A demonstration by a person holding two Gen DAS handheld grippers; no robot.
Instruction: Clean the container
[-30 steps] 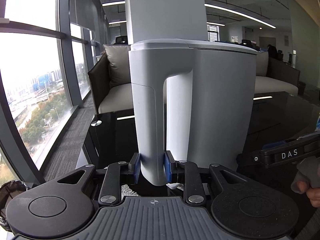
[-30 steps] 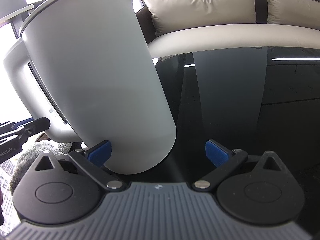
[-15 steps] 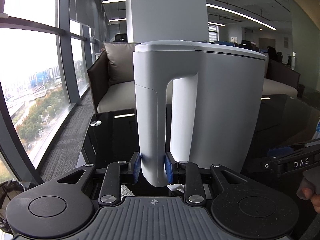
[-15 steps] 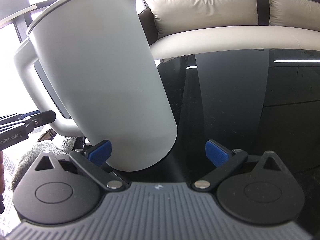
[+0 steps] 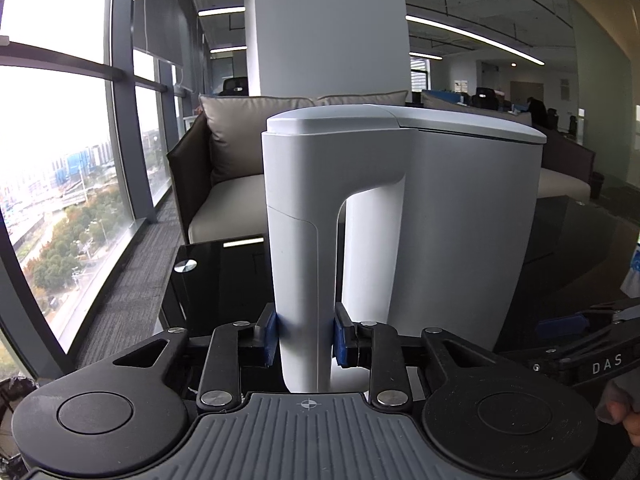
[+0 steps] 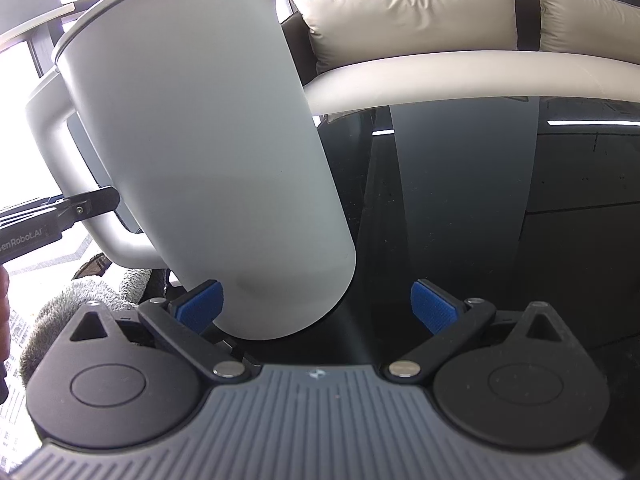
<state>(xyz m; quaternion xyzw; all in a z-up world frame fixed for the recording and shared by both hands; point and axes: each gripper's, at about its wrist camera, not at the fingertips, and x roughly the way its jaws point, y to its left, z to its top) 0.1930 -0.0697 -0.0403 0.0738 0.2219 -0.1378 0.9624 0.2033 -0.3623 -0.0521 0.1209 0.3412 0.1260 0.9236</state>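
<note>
Jaws clamp kettle (image 5: 440,216) handle (image 5: 304,264), right spread

the right tool (image 6: 316,306) stands spread wide, its left blue pad (image 6: 199,304) beside the tilted white container (image 6: 208,152), above the dark glossy tabletop (image 6: 500,200); the left tool (image 6: 60,220) reaches the handle (image 6: 60,152).

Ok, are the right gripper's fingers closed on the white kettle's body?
No, the right gripper has its blue-padded fingers spread wide, with the white kettle only partly between them and dark glass showing beside it.
</note>
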